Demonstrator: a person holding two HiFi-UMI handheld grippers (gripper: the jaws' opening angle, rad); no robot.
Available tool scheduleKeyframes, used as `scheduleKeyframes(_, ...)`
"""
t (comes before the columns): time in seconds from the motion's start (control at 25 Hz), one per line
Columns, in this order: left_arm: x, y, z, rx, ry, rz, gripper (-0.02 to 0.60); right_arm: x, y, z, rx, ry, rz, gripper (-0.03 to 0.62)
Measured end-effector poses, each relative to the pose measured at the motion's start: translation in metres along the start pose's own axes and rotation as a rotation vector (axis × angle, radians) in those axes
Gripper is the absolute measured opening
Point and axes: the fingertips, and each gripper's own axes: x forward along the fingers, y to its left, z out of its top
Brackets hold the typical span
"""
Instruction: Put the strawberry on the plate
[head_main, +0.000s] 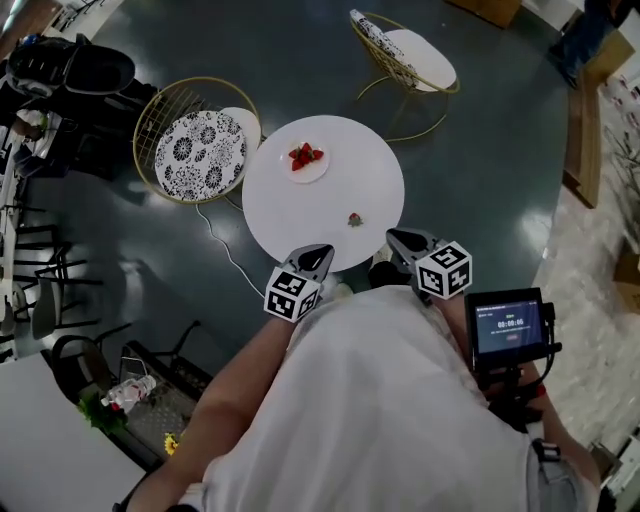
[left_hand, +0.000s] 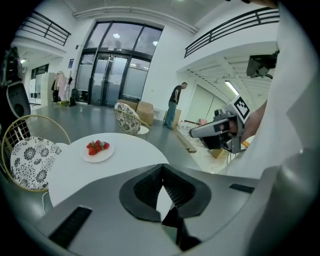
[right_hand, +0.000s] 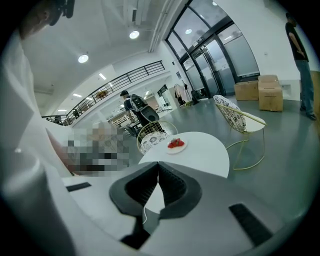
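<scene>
Okay, one patterned chair (head_main: 200, 152) left of the round table (head_main: 365, 170), one plate (head_main: 315, 174) with strawberries on it, one loose strawberry (head_main: 354, 219) near its front edge; my left gripper (head_main: 320, 252) and right gripper (head_main: 397, 239) at that edge, both closed, empty.

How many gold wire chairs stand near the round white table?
2. One chair, with a patterned cushion, is beside the table's left edge; the other chair stands apart beyond its far right. More may be out of view.

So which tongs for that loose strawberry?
Probably the left tongs: they and the right tongs, both shut and empty, are about equally near the loose strawberry, but the plate lies leftward.
</scene>
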Motion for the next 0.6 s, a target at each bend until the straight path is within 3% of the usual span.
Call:
scheduleKeyframes(0.24,0.034,0.020,0.010,0.035,0.049,0.015,0.008,0.027,-0.033,0.019,-0.011,0.012,0.047,0.008)
scheduleKeyframes(0.6,0.081,0.023,0.004,0.038,0.155,0.002,0.008,0.032,-0.074,0.019,0.045,0.038,0.051,0.008)
